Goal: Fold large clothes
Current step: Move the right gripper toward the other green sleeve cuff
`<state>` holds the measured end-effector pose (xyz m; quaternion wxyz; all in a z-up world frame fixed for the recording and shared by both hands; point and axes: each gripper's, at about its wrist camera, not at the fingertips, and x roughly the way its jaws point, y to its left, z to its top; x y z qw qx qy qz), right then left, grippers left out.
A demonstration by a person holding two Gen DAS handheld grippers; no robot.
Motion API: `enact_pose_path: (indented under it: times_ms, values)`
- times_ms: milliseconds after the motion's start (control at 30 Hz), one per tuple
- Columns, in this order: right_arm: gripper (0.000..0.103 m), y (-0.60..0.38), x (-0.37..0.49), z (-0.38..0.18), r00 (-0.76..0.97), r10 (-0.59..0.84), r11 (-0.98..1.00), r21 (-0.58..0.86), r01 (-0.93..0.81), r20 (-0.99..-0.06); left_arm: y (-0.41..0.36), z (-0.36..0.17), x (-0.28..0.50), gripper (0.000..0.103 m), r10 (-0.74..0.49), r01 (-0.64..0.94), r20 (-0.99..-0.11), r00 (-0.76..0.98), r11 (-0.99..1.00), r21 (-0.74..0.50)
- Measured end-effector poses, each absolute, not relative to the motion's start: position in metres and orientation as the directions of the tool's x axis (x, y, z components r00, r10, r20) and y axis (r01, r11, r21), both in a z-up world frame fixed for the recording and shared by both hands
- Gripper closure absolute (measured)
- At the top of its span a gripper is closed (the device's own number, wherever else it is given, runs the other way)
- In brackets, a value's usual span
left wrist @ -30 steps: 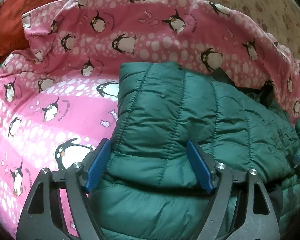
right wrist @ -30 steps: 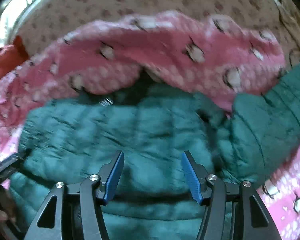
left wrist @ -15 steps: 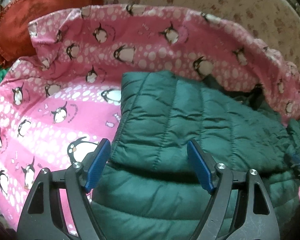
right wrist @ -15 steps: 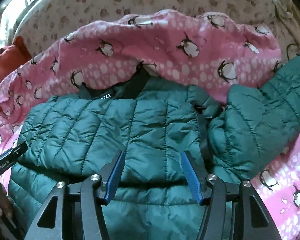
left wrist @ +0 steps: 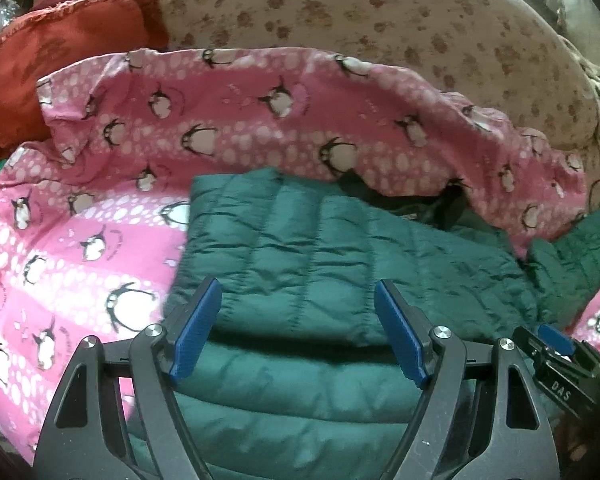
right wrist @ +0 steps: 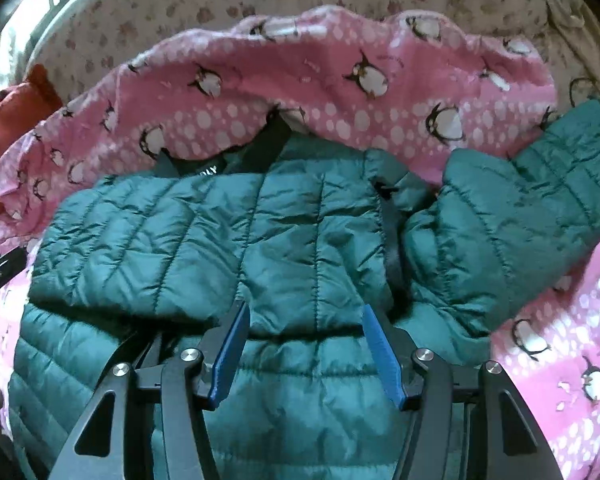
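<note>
A dark green quilted puffer jacket (left wrist: 320, 248) lies on a pink penguin-print sheet (left wrist: 100, 208). One sleeve is folded across its body. In the right wrist view the jacket (right wrist: 220, 232) shows its black collar at the top and the other sleeve (right wrist: 512, 216) stretched out to the right. My left gripper (left wrist: 298, 316) is open and empty, held just above the folded sleeve's lower edge. My right gripper (right wrist: 304, 332) is open and empty over the jacket's middle. The right gripper's tip also shows in the left wrist view (left wrist: 552, 344).
A red-orange cushion (left wrist: 48, 60) lies at the back left. A beige floral cover (left wrist: 380, 12) rises behind the pink sheet (right wrist: 340, 92). The sheet's far edge is rumpled up against it.
Both grippers have drawn back and up from the jacket, so more of it and the sheet is in view. The jacket lies as before.
</note>
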<state>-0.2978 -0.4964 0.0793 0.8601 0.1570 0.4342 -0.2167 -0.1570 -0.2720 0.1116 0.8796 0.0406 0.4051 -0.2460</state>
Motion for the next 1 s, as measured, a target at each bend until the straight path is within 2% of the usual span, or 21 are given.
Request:
enact_pose_path:
  times_ms: [267, 467, 733, 1000]
  values:
    - [0.047, -0.504, -0.318, 0.097, 0.557, -0.246, 0.852, 0.096, 0.514, -0.793, -0.301, 0.098, -0.165, 0.024, -0.395, 0.491, -0.756, 0.523, 0.864, -0.112]
    - [0.047, -0.514, -0.322, 0.094, 0.555, -0.258, 0.841, 0.099, 0.531, -0.791, -0.312, 0.067, -0.159, 0.024, -0.331, 0.496, -0.823, 0.461, 0.865, -0.070]
    - [0.046, -0.530, -0.323, 0.091, 0.539, -0.275, 0.826, 0.092, 0.557, -0.797, -0.308, 0.057, -0.161, 0.024, -0.340, 0.501, -0.813, 0.473, 0.863, -0.069]
    - [0.042, -0.555, -0.328, 0.092, 0.526, -0.307, 0.803, 0.081, 0.590, -0.793, -0.301, 0.081, -0.169, 0.024, -0.394, 0.506, -0.762, 0.514, 0.857, -0.102]
